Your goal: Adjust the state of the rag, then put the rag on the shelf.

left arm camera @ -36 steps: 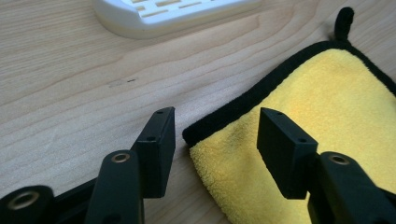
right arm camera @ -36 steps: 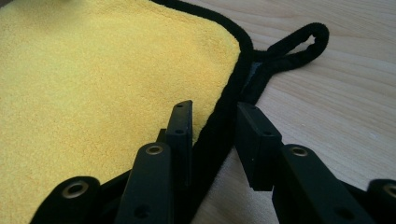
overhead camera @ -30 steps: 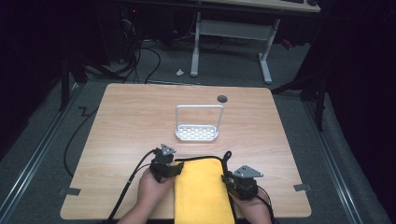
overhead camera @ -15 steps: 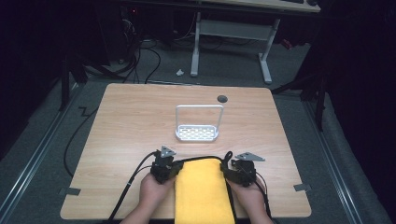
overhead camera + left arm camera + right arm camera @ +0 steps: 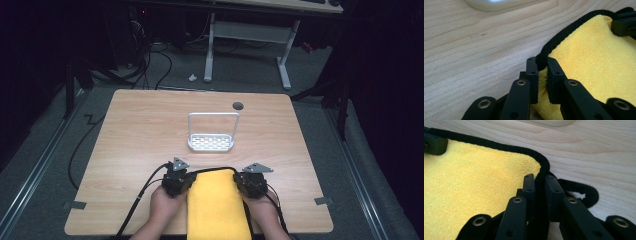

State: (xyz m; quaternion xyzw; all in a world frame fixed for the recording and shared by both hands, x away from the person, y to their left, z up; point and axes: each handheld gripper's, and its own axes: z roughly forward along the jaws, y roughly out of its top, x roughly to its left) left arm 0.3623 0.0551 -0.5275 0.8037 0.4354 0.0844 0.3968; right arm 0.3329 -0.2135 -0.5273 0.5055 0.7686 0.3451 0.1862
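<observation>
High view: I hold the left gripper (image 5: 177, 181) and the right gripper (image 5: 251, 183) at the two far corners of one yellow towel (image 5: 216, 207), which lies flat on the near middle of the wooden table (image 5: 130, 135) and runs off the near edge between my forearms; one white rack (image 5: 211, 133) with a hoop handle stands beyond the towel, well apart from it, and one dark round hole (image 5: 238, 105) sits in the tabletop farther back. Count here: two grippers, two hands, one towel, one rack. Left gripper view: my own two jaws are pressed onto the towel's black piping (image 5: 564, 35) at its left far corner, the trim standing up between them and yellow pile bunched just below; the other gripper's jaw (image 5: 624, 23) touches the cloth at the upper right, and the rack base (image 5: 499, 3) shows at the top. Right gripper view: my jaws pinch the piping at the right far corner, and one small black hanging loop (image 5: 581, 190) lies on the wood just beside them. I judge the step to be lifting or folding the towel by these two corners; to do it well I should keep both pinches on the trim, not on pile alone, raise the two hands level and together so the edge stays taut, and keep the loop and the trailing cables clear of the fold
</observation>
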